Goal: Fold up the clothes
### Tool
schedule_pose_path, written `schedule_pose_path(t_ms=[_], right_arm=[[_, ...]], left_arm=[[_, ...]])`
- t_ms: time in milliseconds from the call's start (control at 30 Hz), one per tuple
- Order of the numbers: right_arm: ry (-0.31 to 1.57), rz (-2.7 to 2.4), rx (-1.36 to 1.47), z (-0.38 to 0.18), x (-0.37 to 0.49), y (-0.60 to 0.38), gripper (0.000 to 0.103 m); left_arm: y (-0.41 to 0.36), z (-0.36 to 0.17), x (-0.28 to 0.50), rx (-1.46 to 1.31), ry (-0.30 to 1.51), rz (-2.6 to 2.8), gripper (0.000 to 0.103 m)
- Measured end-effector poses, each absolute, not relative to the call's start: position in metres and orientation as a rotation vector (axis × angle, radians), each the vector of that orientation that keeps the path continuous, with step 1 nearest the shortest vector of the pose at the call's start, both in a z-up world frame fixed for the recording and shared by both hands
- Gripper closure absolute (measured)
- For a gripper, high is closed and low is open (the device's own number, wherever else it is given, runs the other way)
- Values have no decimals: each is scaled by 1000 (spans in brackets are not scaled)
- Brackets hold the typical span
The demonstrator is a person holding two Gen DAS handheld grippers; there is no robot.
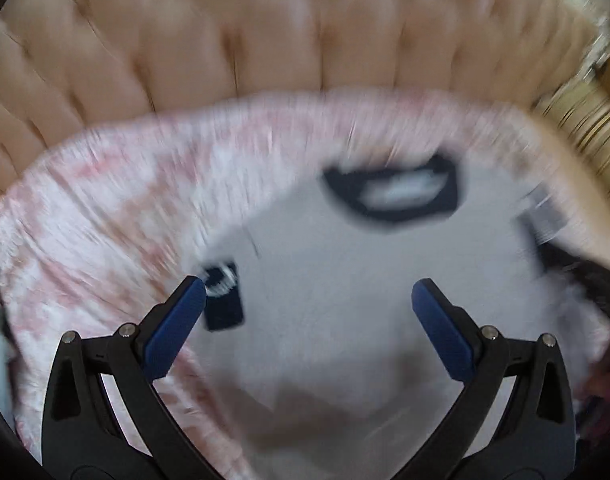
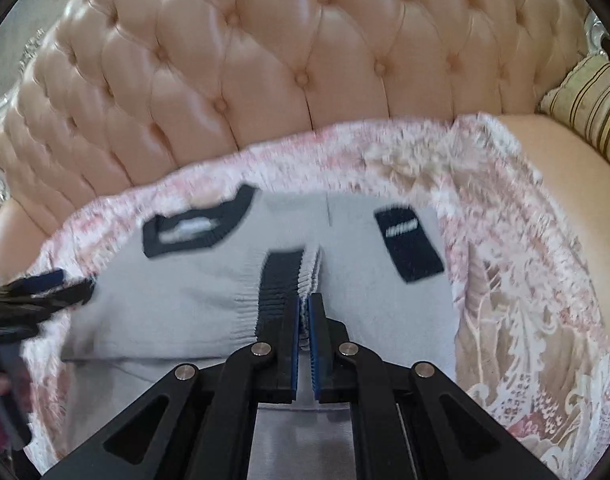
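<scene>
A grey sweater [image 2: 165,292] with a black collar [image 2: 201,228] and a black patch [image 2: 411,244] lies flat on a pink lace cover. My right gripper [image 2: 303,300] is shut on a ribbed black and grey cuff [image 2: 279,280], which rests over the sweater's middle. The left gripper [image 2: 45,284] shows blurred at the sweater's left edge in the right wrist view. In the smeared left wrist view, the left gripper [image 1: 309,286] hangs open above the sweater [image 1: 325,260] with nothing between its fingers. The patch [image 1: 223,300] lies by its left finger and the collar [image 1: 393,192] beyond.
The pink lace cover [image 2: 525,280] is spread over the seat of a beige tufted sofa [image 2: 265,60], whose backrest rises right behind the sweater. A striped cushion [image 2: 593,104] leans at the far right end. Bare seat shows beside it.
</scene>
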State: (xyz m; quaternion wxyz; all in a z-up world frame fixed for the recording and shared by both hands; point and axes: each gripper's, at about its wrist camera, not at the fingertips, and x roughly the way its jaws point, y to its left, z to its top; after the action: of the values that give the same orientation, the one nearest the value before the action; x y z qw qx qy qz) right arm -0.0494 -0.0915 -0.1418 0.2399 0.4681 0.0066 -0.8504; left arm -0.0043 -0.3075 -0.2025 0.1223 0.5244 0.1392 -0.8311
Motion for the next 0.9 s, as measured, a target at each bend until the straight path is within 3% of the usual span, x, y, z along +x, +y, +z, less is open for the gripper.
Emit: schedule_pose_path(t_ms=[100, 300, 467, 667, 767, 833, 900], right_arm=[[-6, -2301, 1311, -146, -52, -88, 93], [-78, -2442, 1201, -113, -46, -64, 90], [49, -2319, 1199, -113, -49, -104, 88], [148, -2240, 1253, -144, -42, -126, 79], [183, -2183, 1237, -143, -38, -132, 60], [237, -2144, 1221, -143, -33, -142, 34], [409, -2131, 1174, -147, -20, -157, 29]], left_arm=[[-317, -207, 6, 1460, 523, -2454, 0], [-312, -173, 16, 1353, 349, -2462, 0], [-290, -183, 10, 1414, 317, -2483, 0], [-297, -209, 28, 1383, 506, -2447, 0], [-298, -211, 35, 1346, 547, -2441, 0], [-296, -211, 39, 1316, 550, -2447, 0], [-296, -211, 41, 1311, 561, -2457, 0]])
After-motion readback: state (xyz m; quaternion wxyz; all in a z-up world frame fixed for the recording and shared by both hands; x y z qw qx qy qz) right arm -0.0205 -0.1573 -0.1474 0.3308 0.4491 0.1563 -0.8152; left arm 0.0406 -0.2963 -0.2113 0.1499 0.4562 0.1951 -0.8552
